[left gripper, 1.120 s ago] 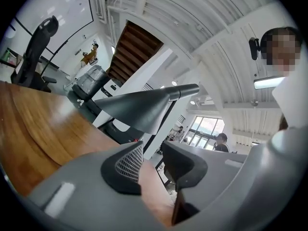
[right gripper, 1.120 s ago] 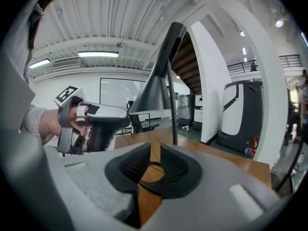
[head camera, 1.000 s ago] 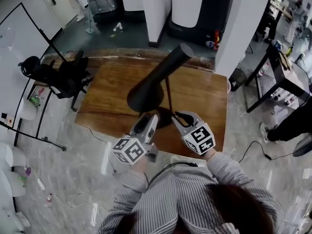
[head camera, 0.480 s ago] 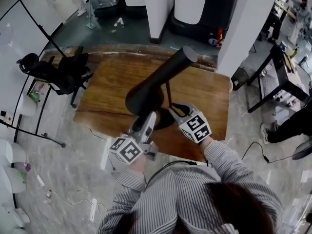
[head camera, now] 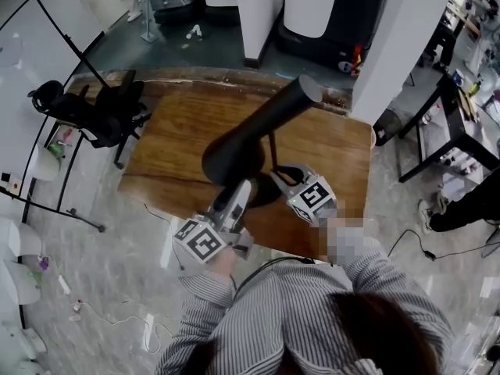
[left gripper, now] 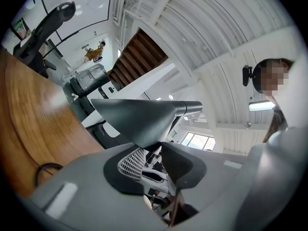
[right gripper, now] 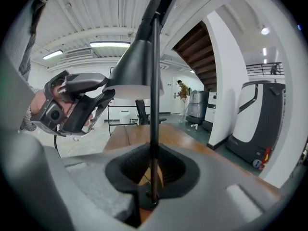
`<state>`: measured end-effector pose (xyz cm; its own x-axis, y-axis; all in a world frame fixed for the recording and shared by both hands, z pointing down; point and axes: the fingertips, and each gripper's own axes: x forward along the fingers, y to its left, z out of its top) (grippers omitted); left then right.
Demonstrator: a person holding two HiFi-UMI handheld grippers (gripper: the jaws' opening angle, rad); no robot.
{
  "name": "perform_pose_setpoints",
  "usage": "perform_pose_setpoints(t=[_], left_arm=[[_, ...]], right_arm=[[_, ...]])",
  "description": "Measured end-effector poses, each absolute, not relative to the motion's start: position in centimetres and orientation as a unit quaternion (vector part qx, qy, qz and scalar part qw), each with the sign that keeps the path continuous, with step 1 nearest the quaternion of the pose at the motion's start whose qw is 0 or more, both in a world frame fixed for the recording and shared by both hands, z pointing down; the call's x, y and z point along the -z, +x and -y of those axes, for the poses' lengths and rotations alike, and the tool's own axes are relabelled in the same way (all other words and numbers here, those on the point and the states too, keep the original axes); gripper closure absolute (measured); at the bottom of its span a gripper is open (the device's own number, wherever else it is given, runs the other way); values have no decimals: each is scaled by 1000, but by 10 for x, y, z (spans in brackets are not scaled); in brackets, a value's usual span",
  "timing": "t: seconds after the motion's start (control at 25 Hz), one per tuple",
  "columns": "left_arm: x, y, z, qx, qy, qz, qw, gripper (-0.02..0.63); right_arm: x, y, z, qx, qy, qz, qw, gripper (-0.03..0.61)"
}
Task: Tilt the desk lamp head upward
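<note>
A black desk lamp stands on the wooden table (head camera: 180, 139), its cone-shaped head (head camera: 246, 143) slanting up to the far right above a thin stem (head camera: 273, 151). My left gripper (head camera: 241, 184) is at the wide rim of the head (left gripper: 139, 119). Its jaws have just been closing, and the rim's lower edge now sits pinched between the pads (left gripper: 132, 163). Seen from the right gripper view, the left gripper (right gripper: 108, 91) straddles that rim. My right gripper (head camera: 275, 176) is low by the lamp's base, open, with the stem (right gripper: 154, 105) standing between its jaws and gaps on both sides.
A black chair and stand (head camera: 94, 112) sit at the table's left corner. A white pillar (head camera: 398, 45) and a black shelf unit (head camera: 461, 123) are to the right, with large machines (head camera: 312, 6) behind. A cable (left gripper: 45, 170) lies on the table.
My right gripper has slid in toward the lamp and now has the stem between its jaws. The left gripper has stayed at the head's rim.
</note>
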<state>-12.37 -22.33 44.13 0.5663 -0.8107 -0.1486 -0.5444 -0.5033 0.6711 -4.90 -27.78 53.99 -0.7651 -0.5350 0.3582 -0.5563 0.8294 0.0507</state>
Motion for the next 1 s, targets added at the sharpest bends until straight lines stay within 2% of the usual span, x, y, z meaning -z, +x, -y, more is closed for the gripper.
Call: perform_pose_setpoints(t=[0.52,1.0], left_arm=[[-417,-163,224,188,836,458,237,517],[-358,-198,219,192,830,501,153,515]], right_arm=[[-541,-52,277,-31,297,938,176,535],[-542,-50,278,-32,304,937,169,535]])
